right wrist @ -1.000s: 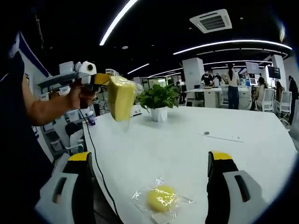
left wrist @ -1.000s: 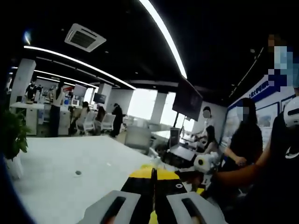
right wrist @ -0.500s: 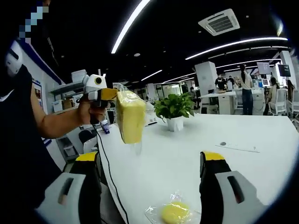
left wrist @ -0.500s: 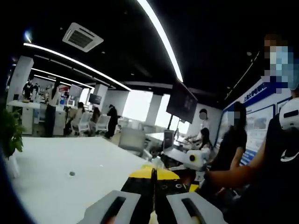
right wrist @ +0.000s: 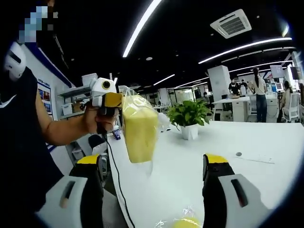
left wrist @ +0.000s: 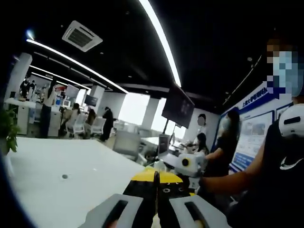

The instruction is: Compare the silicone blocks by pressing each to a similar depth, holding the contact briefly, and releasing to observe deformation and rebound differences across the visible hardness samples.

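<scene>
The left gripper (right wrist: pixel 124 100) is clamped on a bagged yellow silicone block (right wrist: pixel 139 130), lifted above the white table (right wrist: pixel 247 147); the right gripper (right wrist: pixel 152 164) stands wide and empty. A second bagged block (right wrist: pixel 185 223) lies near, so pressing looks barely begun

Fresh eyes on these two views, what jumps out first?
In the right gripper view, the yellow silicone block in a clear bag hangs in mid-air, pinched at its top by the left tool, which a hand holds up. Below, a second bagged yellow block lies on the white table between the right tool's wide-open jaws. A potted plant stands behind.
</scene>
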`<state>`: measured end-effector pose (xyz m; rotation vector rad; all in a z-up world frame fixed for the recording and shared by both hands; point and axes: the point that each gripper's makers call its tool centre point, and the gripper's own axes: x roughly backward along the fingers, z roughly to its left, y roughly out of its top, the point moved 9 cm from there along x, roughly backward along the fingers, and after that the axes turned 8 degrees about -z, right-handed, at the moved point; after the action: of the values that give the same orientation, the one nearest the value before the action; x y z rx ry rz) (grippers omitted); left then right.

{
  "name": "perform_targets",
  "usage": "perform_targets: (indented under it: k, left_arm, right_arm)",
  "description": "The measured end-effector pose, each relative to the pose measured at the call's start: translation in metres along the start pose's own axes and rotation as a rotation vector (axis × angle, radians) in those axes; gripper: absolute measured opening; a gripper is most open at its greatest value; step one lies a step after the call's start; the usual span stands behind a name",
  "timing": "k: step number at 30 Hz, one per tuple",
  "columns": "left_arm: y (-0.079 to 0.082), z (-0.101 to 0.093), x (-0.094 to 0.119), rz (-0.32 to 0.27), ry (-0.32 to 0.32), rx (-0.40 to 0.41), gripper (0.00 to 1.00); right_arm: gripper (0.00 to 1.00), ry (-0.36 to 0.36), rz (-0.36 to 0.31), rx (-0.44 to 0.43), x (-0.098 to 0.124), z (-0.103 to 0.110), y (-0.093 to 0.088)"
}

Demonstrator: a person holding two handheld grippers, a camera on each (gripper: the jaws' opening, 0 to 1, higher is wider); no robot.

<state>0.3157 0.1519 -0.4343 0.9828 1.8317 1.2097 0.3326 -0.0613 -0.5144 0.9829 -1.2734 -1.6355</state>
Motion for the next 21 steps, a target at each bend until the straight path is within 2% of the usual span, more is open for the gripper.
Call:
perform_targets:
  k: [7, 9, 12, 21]
  left_arm:
    - [-0.002, -0.006, -0.003, -0.006, -0.023, 0.022, 0.00]
    - [-0.002, -0.007, -0.003, -0.008, -0.028, 0.025, 0.00]
    - [-0.002, -0.010, -0.004, -0.012, -0.034, 0.030, 0.00]
    - [0.000, -0.014, -0.005, -0.025, -0.048, 0.045, 0.00]
  right_arm:
    - [0.74, 0.043, -0.025, 0.016, -0.008, 0.008, 0.006]
    - [0.71, 0.052, -0.034, 0.016, -0.009, 0.009, 0.007]
    - [0.60, 0.076, -0.029, 0.005, -0.011, 0.012, 0.006]
    - [0.48, 0.106, -0.052, -0.016, -0.018, 0.017, 0.005]
